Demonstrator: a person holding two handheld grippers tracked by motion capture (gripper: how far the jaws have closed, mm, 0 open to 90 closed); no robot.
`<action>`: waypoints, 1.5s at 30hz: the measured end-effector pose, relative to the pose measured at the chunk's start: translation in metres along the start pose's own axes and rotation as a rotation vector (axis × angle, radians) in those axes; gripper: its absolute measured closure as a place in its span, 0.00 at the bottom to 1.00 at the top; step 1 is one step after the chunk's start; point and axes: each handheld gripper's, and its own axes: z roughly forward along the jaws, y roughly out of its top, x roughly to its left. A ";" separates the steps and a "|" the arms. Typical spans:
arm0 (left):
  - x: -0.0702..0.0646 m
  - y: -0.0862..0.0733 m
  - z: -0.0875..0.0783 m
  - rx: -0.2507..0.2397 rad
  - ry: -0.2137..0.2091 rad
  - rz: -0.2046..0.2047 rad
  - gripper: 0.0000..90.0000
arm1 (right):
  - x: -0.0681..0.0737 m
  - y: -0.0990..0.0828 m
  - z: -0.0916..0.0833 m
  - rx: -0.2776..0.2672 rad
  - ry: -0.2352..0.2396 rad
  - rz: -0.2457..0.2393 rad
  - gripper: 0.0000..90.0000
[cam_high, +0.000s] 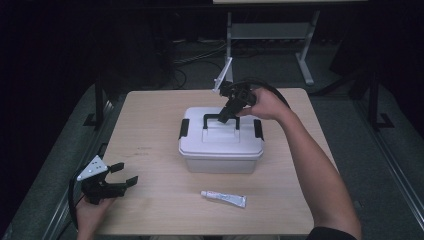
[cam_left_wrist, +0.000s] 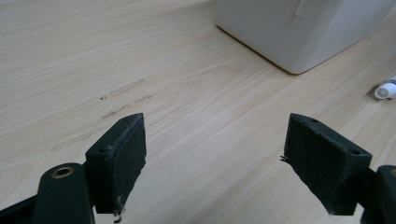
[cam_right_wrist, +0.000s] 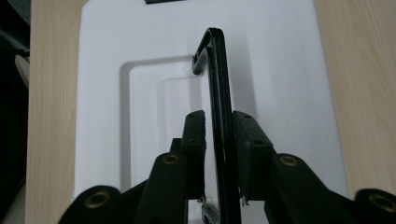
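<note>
A white lidded storage box (cam_high: 220, 150) stands in the middle of the wooden table (cam_high: 150, 125), with black latches at both ends. Its black carry handle (cam_high: 209, 116) is raised upright over the lid. My right gripper (cam_high: 226, 114) reaches in from the far right and is shut on that handle. In the right gripper view the thin handle (cam_right_wrist: 218, 84) runs between the two pads, which press on it from both sides above the white lid (cam_right_wrist: 280, 70). My left gripper (cam_high: 125, 175) rests at the table's front left, open and holding nothing (cam_left_wrist: 215, 158).
A small white tube (cam_high: 223, 198) lies in front of the box, and its cap (cam_left_wrist: 386, 90) appears at the right edge of the left gripper view beside the box corner (cam_left_wrist: 299, 28). A white bracket (cam_high: 223, 75) stands at the table's far edge. A metal frame (cam_high: 270, 35) stands behind.
</note>
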 end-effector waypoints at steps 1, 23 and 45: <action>0.000 0.000 0.000 0.000 -0.001 0.000 0.23 | 0.000 0.000 0.000 -0.003 0.004 -0.003 0.86; 0.001 0.000 -0.001 0.001 -0.001 0.001 0.23 | 0.003 0.002 -0.003 -0.019 0.033 -0.043 0.93; 0.001 -0.001 -0.002 -0.014 -0.003 -0.008 0.23 | 0.024 -0.002 -0.049 -0.080 -0.038 -0.052 0.94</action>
